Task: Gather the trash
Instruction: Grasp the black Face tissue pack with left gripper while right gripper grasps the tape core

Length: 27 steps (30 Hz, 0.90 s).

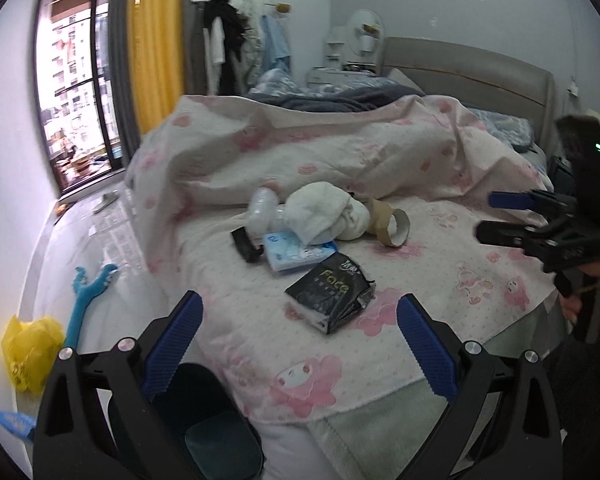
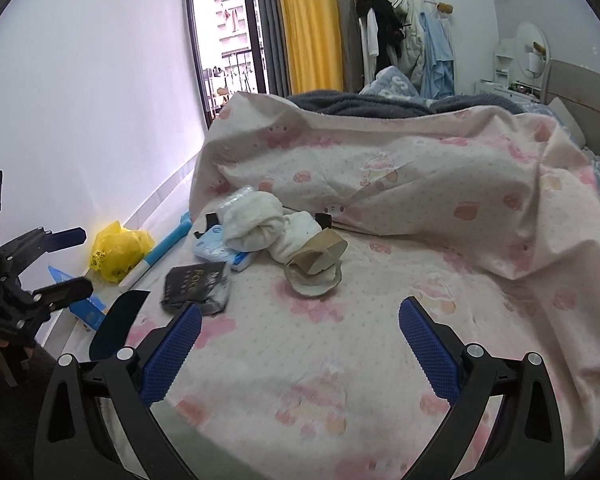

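Trash lies in a cluster on the pink-patterned bed sheet (image 1: 440, 280): a black "Face" pack (image 1: 330, 292) (image 2: 198, 282), a blue tissue pack (image 1: 296, 250) (image 2: 216, 250), a white crumpled wad (image 1: 324, 212) (image 2: 260, 224), a cardboard roll (image 1: 388, 224) (image 2: 320, 256), clear plastic (image 1: 262, 208) and a black strap (image 1: 244, 246). My left gripper (image 1: 300, 316) (image 2: 72, 264) is open, just short of the black pack at the bed's edge. My right gripper (image 2: 300, 316) (image 1: 496, 216) is open over bare sheet, nearer than the roll. Neither holds anything.
A dark bin (image 1: 204, 420) (image 2: 118, 324) stands on the floor against the bed's corner, under my left gripper. A yellow bag (image 1: 30, 344) (image 2: 120, 254) and a blue toy (image 1: 88, 292) lie on the floor by the wall. A heaped pink duvet (image 2: 380, 168) rises behind the trash.
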{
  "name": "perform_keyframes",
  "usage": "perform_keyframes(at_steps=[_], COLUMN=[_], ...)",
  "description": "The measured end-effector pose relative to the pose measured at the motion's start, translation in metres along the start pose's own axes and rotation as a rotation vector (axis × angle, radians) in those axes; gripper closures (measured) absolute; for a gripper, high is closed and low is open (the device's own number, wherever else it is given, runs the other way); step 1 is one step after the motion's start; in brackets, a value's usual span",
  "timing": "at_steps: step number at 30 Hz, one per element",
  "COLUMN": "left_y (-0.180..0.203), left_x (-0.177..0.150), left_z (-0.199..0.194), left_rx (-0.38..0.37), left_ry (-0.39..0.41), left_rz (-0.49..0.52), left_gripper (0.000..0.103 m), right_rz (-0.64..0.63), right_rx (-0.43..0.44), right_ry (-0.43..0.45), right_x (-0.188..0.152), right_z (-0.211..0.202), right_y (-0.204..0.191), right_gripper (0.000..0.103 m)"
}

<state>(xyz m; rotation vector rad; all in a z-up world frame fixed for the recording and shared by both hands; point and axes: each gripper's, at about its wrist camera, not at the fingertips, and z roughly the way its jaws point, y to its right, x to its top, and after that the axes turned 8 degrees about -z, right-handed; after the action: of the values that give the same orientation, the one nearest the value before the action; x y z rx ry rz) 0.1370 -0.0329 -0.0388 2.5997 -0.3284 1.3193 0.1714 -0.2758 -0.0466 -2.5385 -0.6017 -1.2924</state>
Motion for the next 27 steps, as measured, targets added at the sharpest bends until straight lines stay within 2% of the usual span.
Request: perform_keyframes(at_steps=[3, 7, 17, 21, 27], left_y=[-0.002, -0.003, -0.002, -0.002, 0.0], left_x=[0.003, 0.001, -0.001, 0.0, -0.004], left_z=[0.016, 0.036, 0.072, 0.085, 0.1], left_rx=[-0.025, -0.031, -0.088, -0.106, -0.133], left_ry=[-0.015, -0.044, -0.097, -0.128, -0.178], left_rz=[0.021, 0.065, 0.072, 0.058, 0.049], left_gripper=[0.004, 0.004, 0.004, 0.004, 0.005], right_rz=[0.004, 0.0, -0.008, -0.004, 0.02], right_rx=[0.016, 0.045, 0.052, 0.049, 0.071], right_ry=[-0.014, -0.057, -0.127, -0.168, -0.187], right_x=[0.004, 0.008, 0.015, 0.013, 0.014], right_z=[0.019, 0.048, 0.094, 0.107, 0.117], right_y=[0.005, 0.009, 0.013, 0.015, 0.019], right_gripper=[0.003, 0.012, 0.013, 0.026, 0.034])
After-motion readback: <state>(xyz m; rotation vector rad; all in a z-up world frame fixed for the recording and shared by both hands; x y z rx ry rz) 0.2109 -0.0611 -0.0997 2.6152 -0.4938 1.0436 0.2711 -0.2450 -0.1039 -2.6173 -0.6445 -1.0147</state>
